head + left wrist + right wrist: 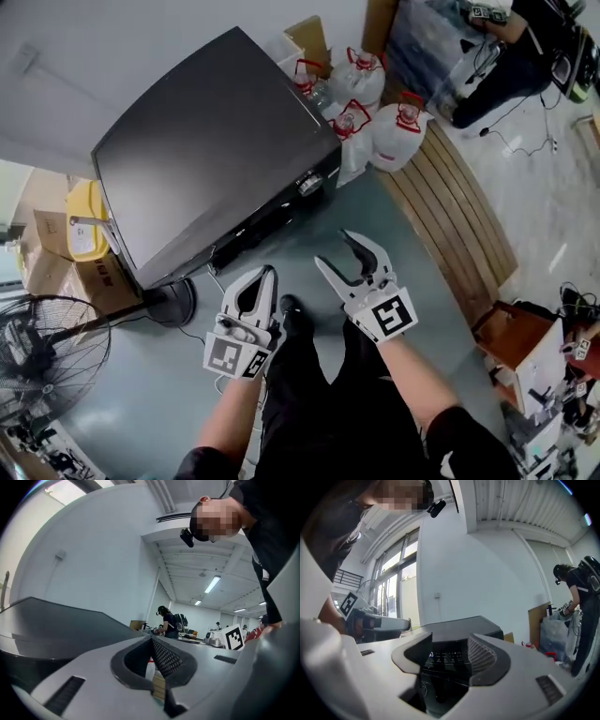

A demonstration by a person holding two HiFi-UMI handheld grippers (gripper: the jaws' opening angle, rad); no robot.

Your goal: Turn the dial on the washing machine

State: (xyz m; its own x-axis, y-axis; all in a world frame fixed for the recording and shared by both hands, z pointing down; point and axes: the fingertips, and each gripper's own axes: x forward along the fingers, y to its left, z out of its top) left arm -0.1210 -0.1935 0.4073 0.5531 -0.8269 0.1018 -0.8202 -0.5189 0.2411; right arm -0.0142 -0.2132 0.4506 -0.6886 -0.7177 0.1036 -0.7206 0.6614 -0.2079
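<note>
The right tool (pixel 334 251) is hovering open and empty, the left tool (pixel 269 274) shut on nothing, both short of the washing machine (pixel 206 150), so it is worth centring the open jaws squarely around the dial (pixel 311 184) at its panel's right end.

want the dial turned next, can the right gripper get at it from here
Probably yes: the right gripper is open and empty, facing the washing machine, with nothing standing between it and the dial.
</note>
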